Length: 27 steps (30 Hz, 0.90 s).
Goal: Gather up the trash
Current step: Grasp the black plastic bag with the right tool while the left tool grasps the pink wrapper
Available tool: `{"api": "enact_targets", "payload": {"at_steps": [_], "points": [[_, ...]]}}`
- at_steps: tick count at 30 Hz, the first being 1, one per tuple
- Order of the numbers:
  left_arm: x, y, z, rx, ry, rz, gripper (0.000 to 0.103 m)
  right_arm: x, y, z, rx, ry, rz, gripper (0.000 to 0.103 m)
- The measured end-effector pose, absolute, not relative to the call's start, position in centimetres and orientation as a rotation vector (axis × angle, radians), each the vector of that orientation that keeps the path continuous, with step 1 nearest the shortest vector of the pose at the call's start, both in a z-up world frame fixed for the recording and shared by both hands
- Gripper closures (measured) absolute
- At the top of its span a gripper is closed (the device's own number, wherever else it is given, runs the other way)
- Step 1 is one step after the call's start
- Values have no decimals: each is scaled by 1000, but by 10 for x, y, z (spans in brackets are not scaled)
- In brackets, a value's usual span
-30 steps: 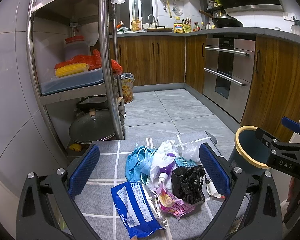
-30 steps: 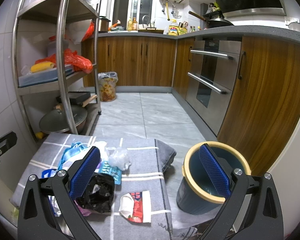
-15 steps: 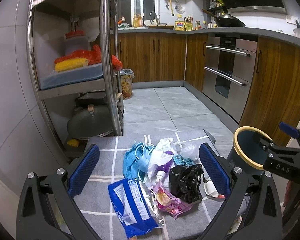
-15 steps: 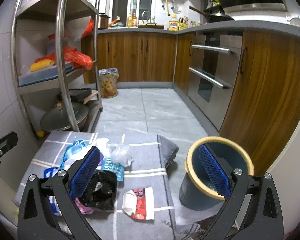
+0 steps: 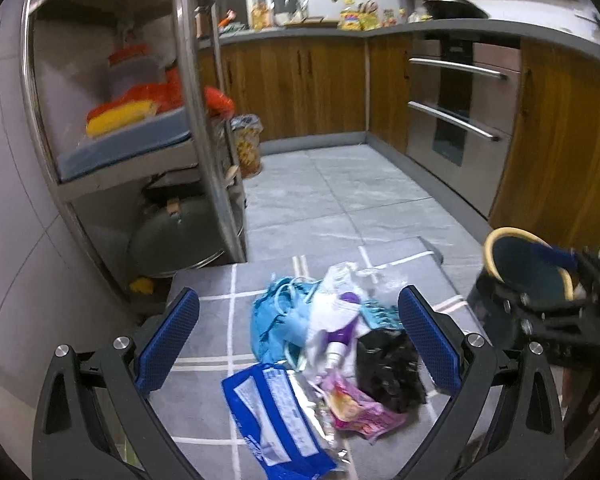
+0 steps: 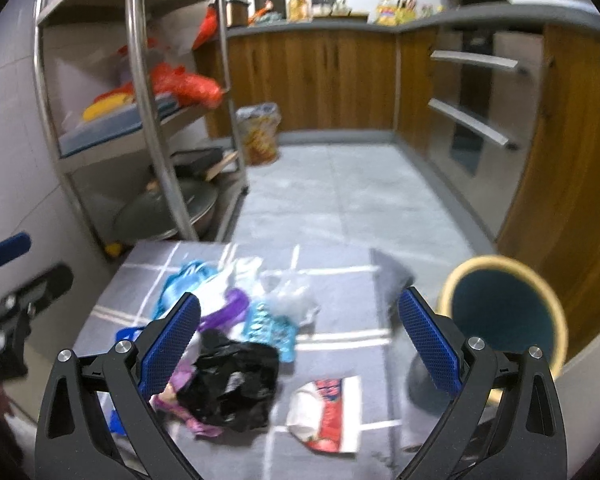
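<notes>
On the grey checked mat, trash lies piled at its centre: blue snack bag, black plastic bag, red-white wrapper. Left gripper and right gripper both hover spread apart, gripping nothing. Yellow-rimmed bin stands just off the mat's right edge.

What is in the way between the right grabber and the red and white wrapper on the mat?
Nothing visible. The right gripper is open above the mat, and the red and white wrapper lies apart from the pile, with only bare mat around it. The black bag sits to its left, not touching it.
</notes>
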State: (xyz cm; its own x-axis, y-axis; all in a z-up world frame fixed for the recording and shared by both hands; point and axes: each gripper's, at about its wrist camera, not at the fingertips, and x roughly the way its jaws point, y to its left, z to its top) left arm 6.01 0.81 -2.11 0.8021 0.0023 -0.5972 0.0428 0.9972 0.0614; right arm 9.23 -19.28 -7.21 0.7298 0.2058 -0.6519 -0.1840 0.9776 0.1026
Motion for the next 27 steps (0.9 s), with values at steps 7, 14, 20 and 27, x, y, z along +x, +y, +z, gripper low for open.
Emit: {"api": "enact_targets", "payload": {"at_steps": [7,14,20,27], "points": [[82,45,-21,-38,668,50,6,113,-160,-104,17,841,308,6],[91,40,-24,3,698,29,6,123,-134,-137,-44,951,363,22],[96,50,-27,-47,726,44,6,130,-137,-153,-47,1029,346,62],[98,53,-34,-82,763,54,6,129,-146,-147,3,1029,354,87]]}}
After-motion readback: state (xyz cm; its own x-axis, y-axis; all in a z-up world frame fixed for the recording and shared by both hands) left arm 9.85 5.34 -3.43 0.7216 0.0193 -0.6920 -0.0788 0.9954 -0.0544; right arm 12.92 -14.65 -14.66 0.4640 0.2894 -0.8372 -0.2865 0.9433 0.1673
